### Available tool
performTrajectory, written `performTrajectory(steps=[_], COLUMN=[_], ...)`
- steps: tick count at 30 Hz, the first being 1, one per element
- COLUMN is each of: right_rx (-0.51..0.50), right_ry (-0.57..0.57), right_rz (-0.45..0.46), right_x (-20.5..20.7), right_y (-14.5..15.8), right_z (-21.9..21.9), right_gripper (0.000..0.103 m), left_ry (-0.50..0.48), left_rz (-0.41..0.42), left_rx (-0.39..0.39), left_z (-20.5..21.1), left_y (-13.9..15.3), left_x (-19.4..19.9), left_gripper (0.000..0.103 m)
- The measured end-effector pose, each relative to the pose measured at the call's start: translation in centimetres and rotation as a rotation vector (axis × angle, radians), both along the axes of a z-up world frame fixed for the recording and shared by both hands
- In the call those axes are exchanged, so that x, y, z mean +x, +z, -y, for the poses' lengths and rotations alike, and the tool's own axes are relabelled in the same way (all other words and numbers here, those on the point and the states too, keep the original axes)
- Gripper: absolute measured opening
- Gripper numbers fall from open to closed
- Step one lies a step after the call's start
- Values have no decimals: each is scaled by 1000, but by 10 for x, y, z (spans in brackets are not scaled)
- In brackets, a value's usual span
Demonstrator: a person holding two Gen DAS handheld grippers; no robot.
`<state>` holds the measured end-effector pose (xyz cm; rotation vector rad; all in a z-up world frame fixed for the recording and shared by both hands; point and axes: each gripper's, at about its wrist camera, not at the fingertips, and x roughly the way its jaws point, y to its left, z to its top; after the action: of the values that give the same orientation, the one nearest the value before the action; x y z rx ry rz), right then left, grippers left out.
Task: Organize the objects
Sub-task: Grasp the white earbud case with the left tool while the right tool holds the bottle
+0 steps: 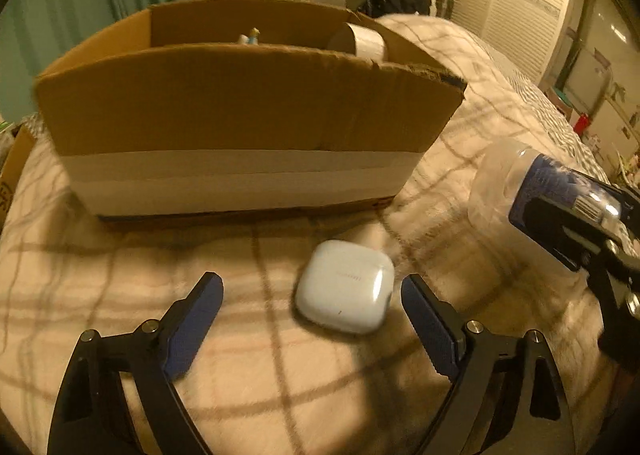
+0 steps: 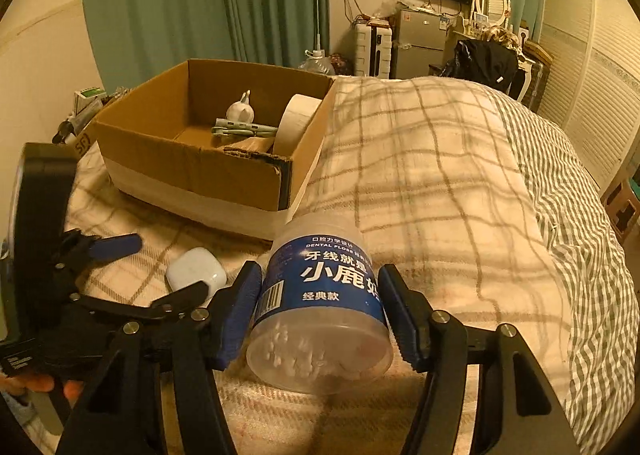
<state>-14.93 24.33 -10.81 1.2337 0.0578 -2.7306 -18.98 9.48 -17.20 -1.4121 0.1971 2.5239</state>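
A plaid blanket [image 2: 420, 183] covers the bed, wide and bare to the right of the cardboard box [image 2: 200, 171], whose tall near wall stands just beyond both tools and whose open top holds a tape roll [image 2: 298, 123], a pale green clip-like item [image 2: 240, 130] and a small white figurine [image 2: 240, 109]. The right gripper [image 2: 320, 295] has its blue pads pressed on both sides of the dental floss jar [image 2: 320, 295], carrying it tilted near the box's right corner. The left gripper [image 1: 312, 295] is spread wide around the white earbud case [image 1: 346, 286], which lies on the blanket closer to the right-hand finger [image 1: 428, 319] without clearly touching it.
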Motion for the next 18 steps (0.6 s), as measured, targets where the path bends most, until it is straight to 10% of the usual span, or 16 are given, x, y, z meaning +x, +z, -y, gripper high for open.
performTrajectory(steps=[4, 7, 18], right_rx=[-6, -5, 9], right_ry=[-1, 2, 1], right_rz=[16, 23, -49], right_x=[-3, -4, 10], right_y=[-4, -6, 15], right_z=[1, 3, 4], right_gripper=[62, 62, 61], left_ry=[-39, -65, 53], left_rz=[29, 37, -36], left_rx=[-21, -2, 6], left_z=[-11, -13, 17], left_y=[-13, -16, 21], left_x=[-10, -10, 20], left_gripper=[82, 52, 52])
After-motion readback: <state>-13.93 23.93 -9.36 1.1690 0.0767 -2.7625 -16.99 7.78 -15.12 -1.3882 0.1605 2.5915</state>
